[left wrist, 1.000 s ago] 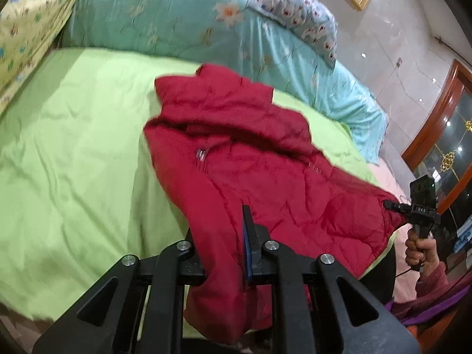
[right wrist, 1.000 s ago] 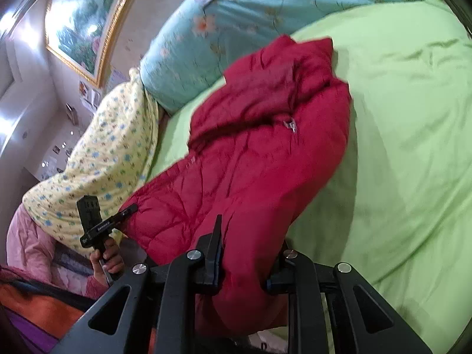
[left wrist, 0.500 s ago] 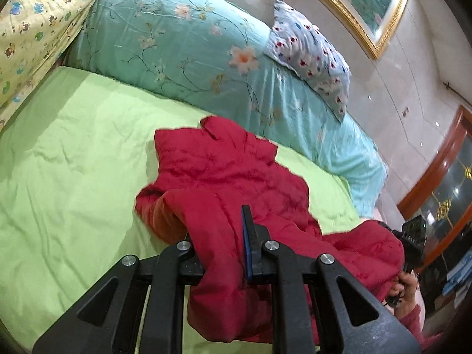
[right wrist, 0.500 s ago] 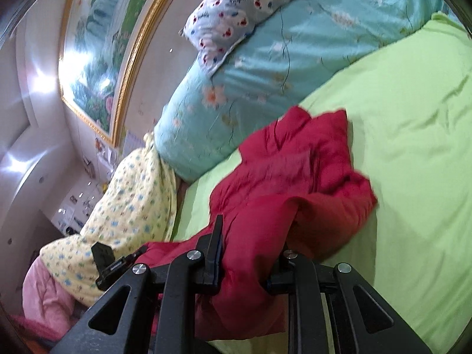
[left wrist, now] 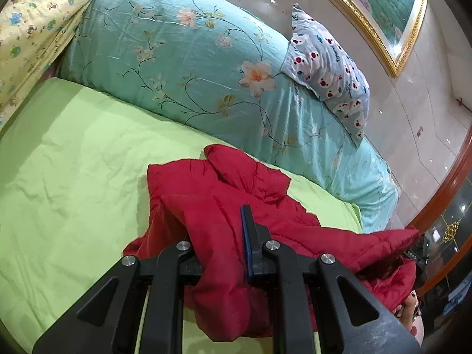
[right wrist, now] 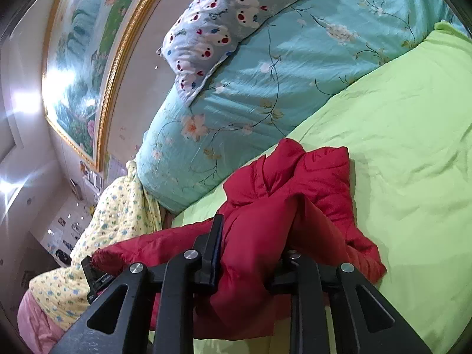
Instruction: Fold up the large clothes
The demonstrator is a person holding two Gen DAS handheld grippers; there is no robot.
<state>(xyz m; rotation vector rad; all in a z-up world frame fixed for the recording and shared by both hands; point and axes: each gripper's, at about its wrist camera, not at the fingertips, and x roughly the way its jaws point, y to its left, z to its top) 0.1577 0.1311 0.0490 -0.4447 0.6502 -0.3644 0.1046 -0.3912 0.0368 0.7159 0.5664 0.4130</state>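
Note:
A red quilted jacket (left wrist: 224, 194) lies on the green bed sheet (left wrist: 73, 162), its collar end toward the teal quilt. My left gripper (left wrist: 216, 236) is shut on a thick fold of its hem, lifted and carried over the body. My right gripper (right wrist: 250, 244) is shut on the other hem corner of the jacket (right wrist: 295, 183), also doubled over. The red cloth stretches between the two grippers; the right gripper shows at the left view's right edge (left wrist: 416, 253), the left one at the right view's left edge (right wrist: 94, 277). The left gripper's left finger is buried in cloth.
A rolled teal floral quilt (left wrist: 183, 59) lies across the head of the bed with a small blue patterned pillow (left wrist: 327, 65) on it. A yellow patterned blanket (left wrist: 32, 20) is piled at the left side. A gilt-framed painting (right wrist: 82, 67) hangs on the wall.
Both grippers have lifted the jacket's lower hem and carried it toward the collar, so the jacket is now doubled over itself. Both views tilted up toward the quilt and wall.

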